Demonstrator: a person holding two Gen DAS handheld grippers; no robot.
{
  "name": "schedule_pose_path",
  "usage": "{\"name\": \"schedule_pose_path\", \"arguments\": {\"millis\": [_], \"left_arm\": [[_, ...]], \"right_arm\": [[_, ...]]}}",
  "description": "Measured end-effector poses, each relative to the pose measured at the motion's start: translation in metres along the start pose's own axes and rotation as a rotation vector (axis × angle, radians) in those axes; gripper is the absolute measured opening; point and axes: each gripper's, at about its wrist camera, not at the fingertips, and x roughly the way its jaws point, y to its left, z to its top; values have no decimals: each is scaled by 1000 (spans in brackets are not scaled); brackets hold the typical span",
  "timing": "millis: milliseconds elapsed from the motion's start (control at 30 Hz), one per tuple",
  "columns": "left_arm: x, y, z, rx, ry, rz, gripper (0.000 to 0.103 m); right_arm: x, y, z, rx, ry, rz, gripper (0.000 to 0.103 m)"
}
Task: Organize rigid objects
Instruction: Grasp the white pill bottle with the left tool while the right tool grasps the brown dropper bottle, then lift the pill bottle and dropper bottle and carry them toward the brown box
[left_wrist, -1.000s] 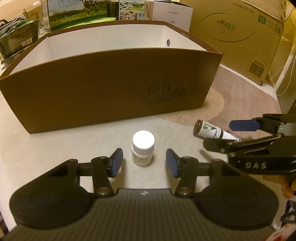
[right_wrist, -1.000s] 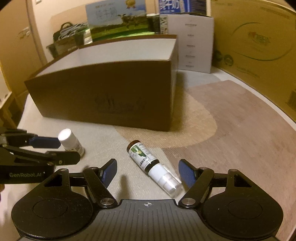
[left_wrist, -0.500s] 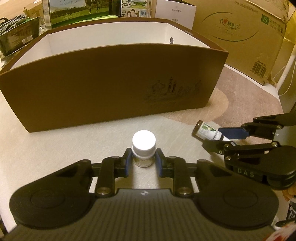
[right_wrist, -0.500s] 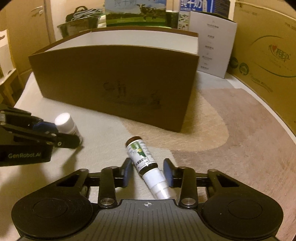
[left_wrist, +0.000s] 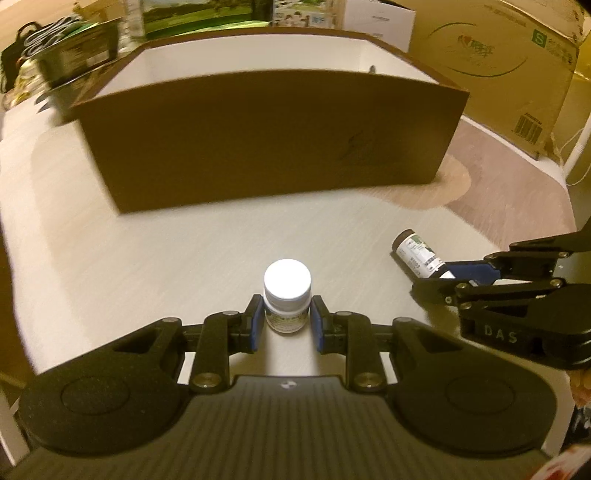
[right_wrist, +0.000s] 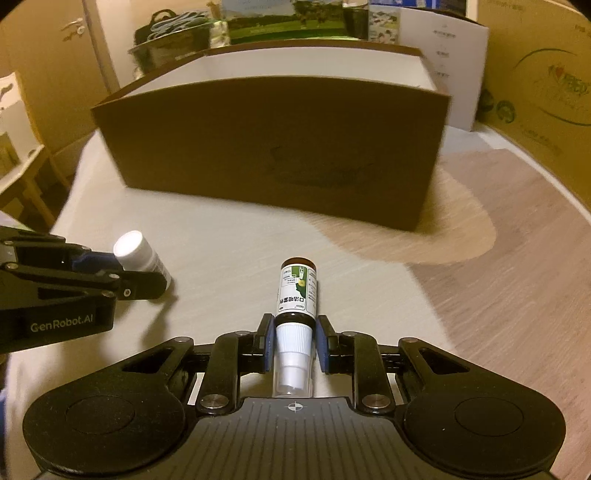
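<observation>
Two small bottles pinched, one in each gripper, in front of a big brown box.

On the left, left gripper (left_wrist: 287, 322) clamped on a little white-capped bottle (left_wrist: 287, 295), standing upright between the blue fingers (left_wrist: 256, 325). Straight past the fingertips, the brown box (left_wrist: 266, 136), open on top, white inside. On the right, right gripper (right_wrist: 294, 341) squeezed shut on the white neck of a dark spray bottle (right_wrist: 297, 295), its dark end pointing out past the fingers toward the box.
</observation>
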Motion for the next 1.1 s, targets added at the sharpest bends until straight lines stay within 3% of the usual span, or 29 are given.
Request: {"name": "schedule_pose_path", "arguments": {"millis": [333,533,767,833,1100], "left_arm": [[-21,23,-25,-51,23,36,24],[-15,17,-23,-48,24,33,24],[-14,16,-21,-45,20,31,24],[-13,15,-20,-42,19,34,24],[-14,13,-19,-37,17,24,24]], "right_arm": [[-2,34,-12,-61,4,46,25],[3,35,-7,-42,-8,26,34],[4,38,-11,-70,-21,18,32],[3,39,-12,-70,-20,22,25],[2,37,-11,-59,-17,25,25]]}}
